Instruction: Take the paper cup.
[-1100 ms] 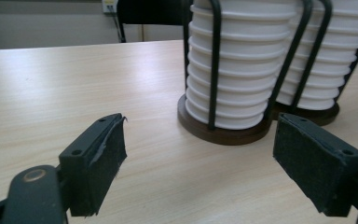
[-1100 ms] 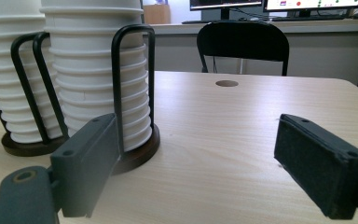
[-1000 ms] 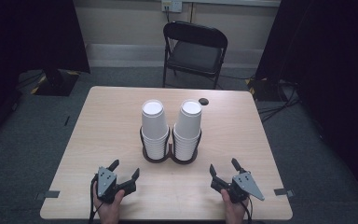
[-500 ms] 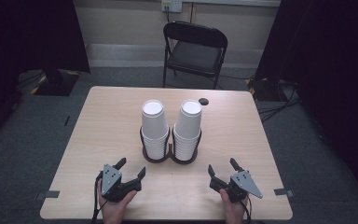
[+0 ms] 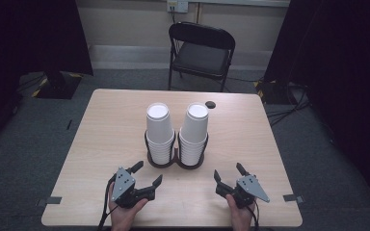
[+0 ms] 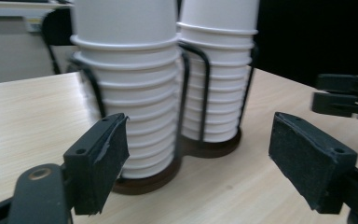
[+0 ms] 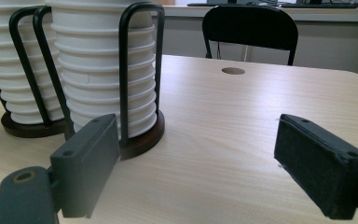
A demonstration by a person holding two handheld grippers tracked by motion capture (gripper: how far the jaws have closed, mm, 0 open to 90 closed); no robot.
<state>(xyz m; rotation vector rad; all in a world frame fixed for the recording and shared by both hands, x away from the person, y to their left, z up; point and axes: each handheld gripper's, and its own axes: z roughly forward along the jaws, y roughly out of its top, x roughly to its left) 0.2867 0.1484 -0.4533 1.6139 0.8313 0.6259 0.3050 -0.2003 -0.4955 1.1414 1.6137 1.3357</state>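
two stacks of white paper cups stand side by side at the middle of the counter, each held in a ring of a dark wire holder with a round base. the left stack and the right stack nearly touch and both rise well above the wire loops. we hold the left tool at the near edge, left of the holder and angled toward the left stack; its jaws have just been closing and then easing back a little, and they stand apart with nothing between them. in the left gripper view the left stack sits just beyond the pads, not yet touched. the right tool rests at the near right, jaws apart and empty, well clear of the right stack.

we judge that we are at the approach, before any grip. the next move calls for lifting the left tool to the height of the top cup, spreading the jaws wide enough for its rim, and closing gently so the thin paper does not crush. the right tool may need to steady the holder. a small dark disc lies on the far side, and a folding chair stands beyond the counter.
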